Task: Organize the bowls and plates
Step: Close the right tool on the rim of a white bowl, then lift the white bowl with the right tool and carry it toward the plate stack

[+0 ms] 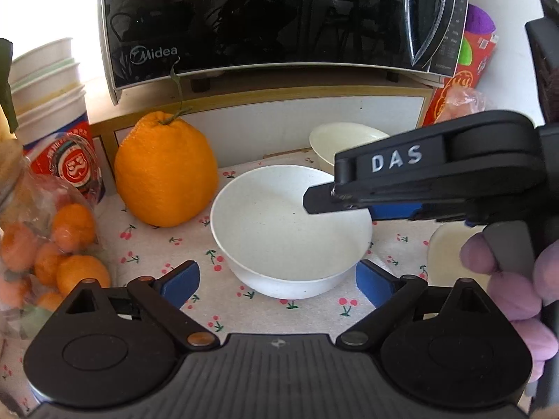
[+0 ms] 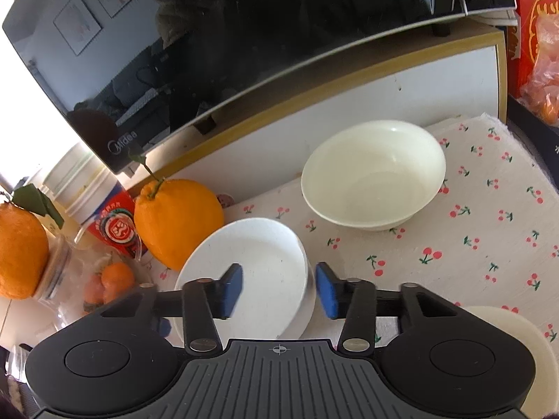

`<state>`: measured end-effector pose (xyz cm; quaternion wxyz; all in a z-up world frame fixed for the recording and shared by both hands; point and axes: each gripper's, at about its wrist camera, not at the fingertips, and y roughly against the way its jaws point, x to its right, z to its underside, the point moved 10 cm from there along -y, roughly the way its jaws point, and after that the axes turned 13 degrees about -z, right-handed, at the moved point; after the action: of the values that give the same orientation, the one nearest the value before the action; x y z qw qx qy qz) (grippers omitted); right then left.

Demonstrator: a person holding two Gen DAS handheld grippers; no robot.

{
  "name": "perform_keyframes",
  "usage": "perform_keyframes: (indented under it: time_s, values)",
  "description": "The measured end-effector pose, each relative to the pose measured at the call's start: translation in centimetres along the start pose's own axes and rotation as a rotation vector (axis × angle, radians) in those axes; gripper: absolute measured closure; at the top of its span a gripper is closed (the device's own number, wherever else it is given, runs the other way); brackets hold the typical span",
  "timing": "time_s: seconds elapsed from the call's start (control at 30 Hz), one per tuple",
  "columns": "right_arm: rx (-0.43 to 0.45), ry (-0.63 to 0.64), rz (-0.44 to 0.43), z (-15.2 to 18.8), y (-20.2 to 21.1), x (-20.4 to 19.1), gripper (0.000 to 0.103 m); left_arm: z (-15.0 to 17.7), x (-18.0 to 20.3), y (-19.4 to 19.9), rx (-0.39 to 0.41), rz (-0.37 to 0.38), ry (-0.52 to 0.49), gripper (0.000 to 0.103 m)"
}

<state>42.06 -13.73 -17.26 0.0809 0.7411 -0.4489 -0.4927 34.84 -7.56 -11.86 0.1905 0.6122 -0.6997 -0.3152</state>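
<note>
- White bowl (image 1: 291,234) sits on the cherry-print cloth (image 1: 146,244) over the surface, just beside the big orange (image 1: 164,171), in front of the microwave (image 1: 279,17).
- Cream bowl (image 2: 374,174) is behind it, near the cabinet front, apart from the white one. A 3rd cream piece (image 2: 517,342), plate or bowl, can't tell, lies at the right edge.
- Right gripper (image 2: 277,289) straddles the white bowl's right rim: 1 blue finger inside, 1 outside the wall. Fingers partway closed; can't tell if the pads press the rim yet.
- Left gripper (image 1: 277,279): fingers wide apart either side of the white bowl's near wall, not touching, holding nothing.
- Handling, my read: rigid, light, prob. melamine or plastic w/ faint speckle; matte, so decent friction on the rubbery pads. Cream bowl glossier, likely slicker, maybe ceramic, so chip risk.
- Best hold: pinch the thin rim wall, pad inside + pad outside. Too wide to span whole.
- Shapes: round, flared walls, small foot ring; should nest if sizes match.
- Cloth is soft, may drag or bunch if a bowl is slid; lift instead.
</note>
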Motion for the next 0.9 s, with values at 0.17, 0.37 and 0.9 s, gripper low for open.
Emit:
perform_keyframes:
  time_s: [0.17, 0.37, 0.9]
  values:
    - [-0.009, 0.008, 0.006, 0.2, 0.0, 0.2, 0.082, 0.1, 0.3, -0.3, -0.004, 0.015, 0.01, 0.017]
    - [-0.014, 0.036, 0.003, 0.5, 0.3, 0.0, 0.085, 0.0, 0.4, -0.4, 0.008, 0.012, 0.017, 0.018]
    - [0.015, 0.127, -0.02, -0.2, 3.4, -2.2, 0.085, -1.0, 0.3, 2.6, 0.069, 0.021, 0.012, 0.018]
